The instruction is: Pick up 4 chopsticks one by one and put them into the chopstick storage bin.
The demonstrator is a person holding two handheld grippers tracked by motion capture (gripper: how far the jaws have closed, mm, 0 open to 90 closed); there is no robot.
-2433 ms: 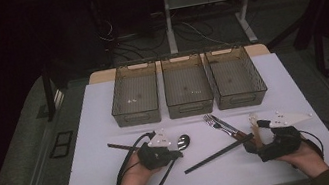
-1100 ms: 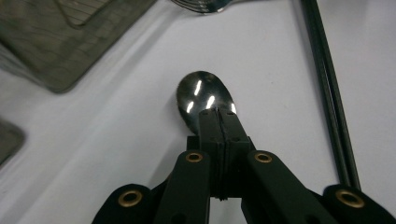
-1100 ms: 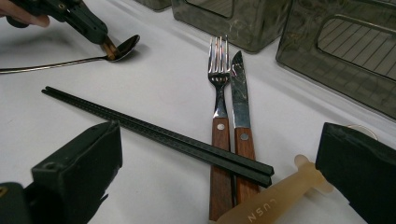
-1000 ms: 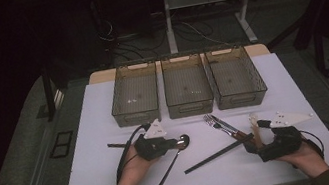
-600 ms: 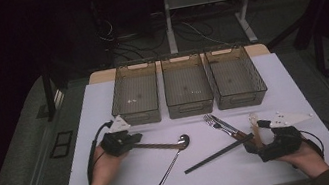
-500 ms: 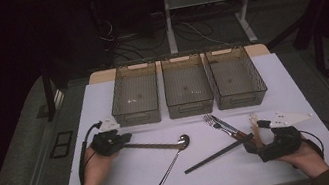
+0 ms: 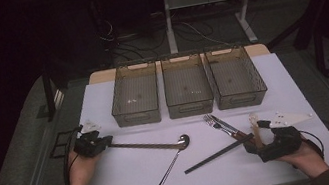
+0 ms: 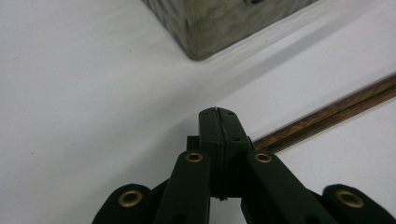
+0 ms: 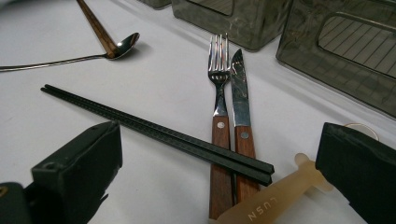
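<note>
My left gripper (image 7: 105,143) rests shut near the table's left edge, at the left end of a pair of brown chopsticks (image 7: 146,146). In the left gripper view the shut jaws (image 8: 219,122) hold nothing, and the brown chopsticks (image 8: 336,112) end just beside them. The chopsticks' far tips touch the bowl of a metal spoon (image 7: 184,141). My right gripper (image 7: 255,139) sits open at the front right. Between its wide jaws (image 9: 219,140) lie black chopsticks (image 9: 154,130), a wooden-handled fork (image 9: 218,84) and knife (image 9: 239,93), and a pale translucent handle (image 9: 271,204).
Three clear grey bins (image 7: 138,113) (image 7: 190,106) (image 7: 243,97) stand in a row at the back of the white table (image 7: 126,180), all without contents. One bin's corner (image 8: 210,32) is close ahead of the left jaws. Cables trail from both grippers.
My left gripper has slid left from beside the spoon to the table's left edge, uncovering the brown chopsticks. The right gripper and the cutlery have not moved.
</note>
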